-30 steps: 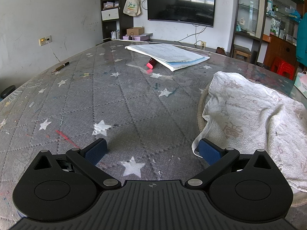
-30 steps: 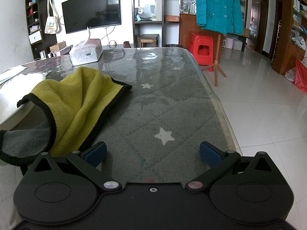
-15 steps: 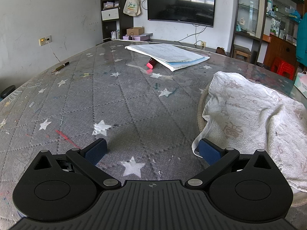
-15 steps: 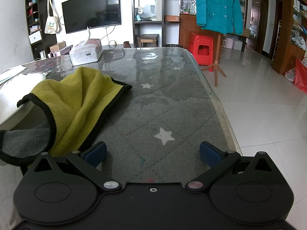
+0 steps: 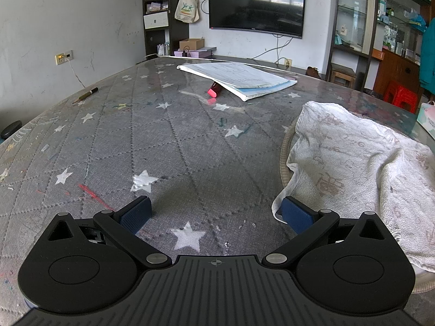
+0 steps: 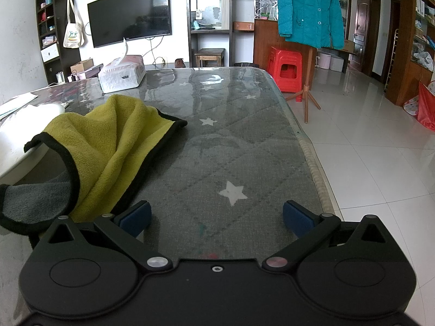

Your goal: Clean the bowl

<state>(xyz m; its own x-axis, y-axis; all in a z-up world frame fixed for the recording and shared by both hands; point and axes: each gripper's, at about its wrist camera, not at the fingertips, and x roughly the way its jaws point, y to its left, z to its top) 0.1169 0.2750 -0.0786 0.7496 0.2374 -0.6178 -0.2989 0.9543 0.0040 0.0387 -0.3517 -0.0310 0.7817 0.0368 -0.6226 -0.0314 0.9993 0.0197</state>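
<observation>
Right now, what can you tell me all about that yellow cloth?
The yellow cloth looks like soft fleece, yellow on one face and grey on the other, with a black sewn border. It lies crumpled on the table, bunched into a peak. Its left part drapes against a white rim. The right gripper is open beside it, not holding it.

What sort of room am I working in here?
Most likely a home living or dining room: a wall-mounted TV, a teal jacket on a stand, and a big table with a quilted star cover.
</observation>
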